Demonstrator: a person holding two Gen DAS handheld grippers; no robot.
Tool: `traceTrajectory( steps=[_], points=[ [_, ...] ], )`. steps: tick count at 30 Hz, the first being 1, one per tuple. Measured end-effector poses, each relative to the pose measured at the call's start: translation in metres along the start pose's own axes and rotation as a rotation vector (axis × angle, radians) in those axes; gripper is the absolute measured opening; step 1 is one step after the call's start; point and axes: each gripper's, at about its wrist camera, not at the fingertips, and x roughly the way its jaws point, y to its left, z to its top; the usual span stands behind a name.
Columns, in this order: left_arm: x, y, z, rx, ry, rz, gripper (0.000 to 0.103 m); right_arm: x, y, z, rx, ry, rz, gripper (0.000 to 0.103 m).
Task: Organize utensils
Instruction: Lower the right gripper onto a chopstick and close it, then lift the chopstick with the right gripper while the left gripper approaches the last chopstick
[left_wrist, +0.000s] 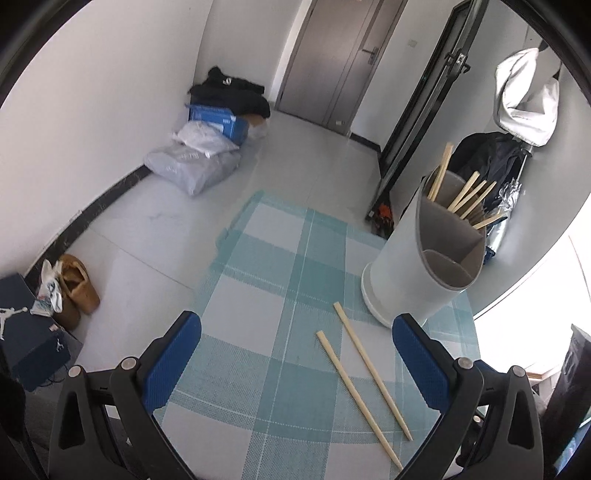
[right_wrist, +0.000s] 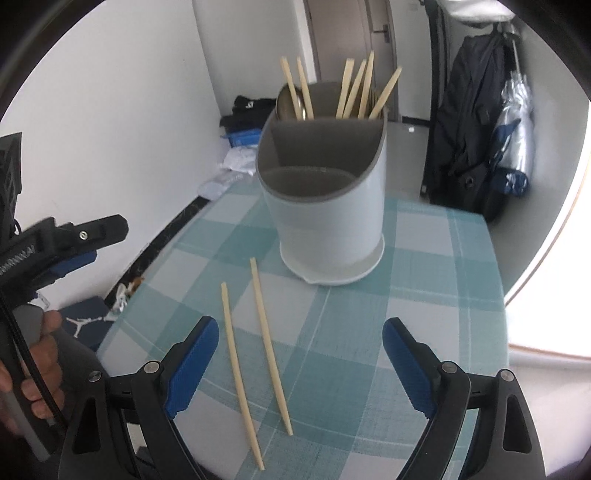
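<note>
Two loose chopsticks (right_wrist: 255, 354) flat on checked tablecloth (right_wrist: 424, 295), near side of grey utensil holder (right_wrist: 325, 206). Right gripper (right_wrist: 297, 365) and left gripper (left_wrist: 295, 365) both wide open, holding nothing.

Chopsticks (right_wrist: 255, 354) before holder (right_wrist: 328, 221) (on table)

Premises present as a lived-in domestic room, most likely a bedroom or hallway corner in a flat. Evidence: tiled floor (left_wrist: 295, 147) with dark skirting, a grey interior door (left_wrist: 332, 62), clothes and bagged bedding (left_wrist: 192, 162) piled against the wall, worn shoes (left_wrist: 79, 288) beside a shoebox (left_wrist: 29, 332). A checked tablecloth (left_wrist: 266, 295) covers a small table, with a jacket (right_wrist: 465, 122) and folded umbrella (right_wrist: 517, 122) hanging nearby.
</note>
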Motion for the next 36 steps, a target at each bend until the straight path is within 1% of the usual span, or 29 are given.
traceTrajectory(
  steps=[3, 5, 8, 10, 13, 17, 18, 22, 25, 26, 27, 28, 29, 30, 36],
  points=[
    [0.013, 0.008, -0.004, -0.030, 0.077, -0.030, 0.102, 0.012, 0.001, -0.002, 0.003, 0.025, -0.008, 0.090],
    [0.020, 0.012, -0.007, -0.034, 0.123, -0.032, 0.102, 0.022, 0.003, -0.003, 0.004, 0.051, -0.016, 0.088],
    [0.025, 0.020, -0.007, -0.073, 0.154, -0.019, 0.102, 0.035, 0.005, -0.003, -0.002, 0.085, -0.028, 0.084],
    [0.026, 0.026, -0.006, -0.109, 0.168, -0.020, 0.102, 0.043, 0.007, -0.004, -0.010, 0.099, -0.029, 0.083],
    [0.030, 0.029, -0.007, -0.128, 0.197, -0.022, 0.102, 0.055, 0.011, -0.003, -0.033, 0.123, -0.030, 0.078],
    [0.030, 0.031, -0.007, -0.124, 0.204, -0.002, 0.102, 0.071, 0.022, 0.000, -0.088, 0.156, -0.026, 0.066],
    [0.030, 0.031, -0.007, -0.123, 0.202, 0.000, 0.102, 0.074, 0.024, 0.000, -0.100, 0.161, -0.027, 0.062],
    [0.030, 0.032, -0.006, -0.125, 0.198, 0.003, 0.102, 0.086, 0.036, 0.001, -0.149, 0.185, -0.019, 0.050],
    [0.032, 0.034, -0.006, -0.128, 0.199, 0.003, 0.102, 0.087, 0.044, 0.000, -0.190, 0.178, -0.042, 0.043],
    [0.033, 0.034, -0.005, -0.130, 0.200, 0.003, 0.102, 0.087, 0.044, 0.001, -0.189, 0.179, -0.034, 0.036],
    [0.034, 0.035, -0.005, -0.131, 0.201, 0.003, 0.102, 0.086, 0.044, 0.001, -0.192, 0.181, -0.037, 0.026],
    [0.034, 0.035, -0.005, -0.133, 0.202, 0.004, 0.102, 0.085, 0.044, 0.001, -0.195, 0.182, -0.034, 0.019],
    [0.034, 0.035, -0.004, -0.134, 0.202, 0.004, 0.102, 0.084, 0.043, 0.001, -0.196, 0.189, -0.029, 0.007],
    [0.034, 0.036, -0.004, -0.137, 0.202, 0.003, 0.102, 0.083, 0.042, 0.001, -0.200, 0.197, -0.027, 0.005],
    [0.034, 0.036, -0.004, -0.151, 0.207, 0.002, 0.102, 0.069, 0.031, -0.007, -0.188, 0.253, 0.006, 0.005]
  ],
)
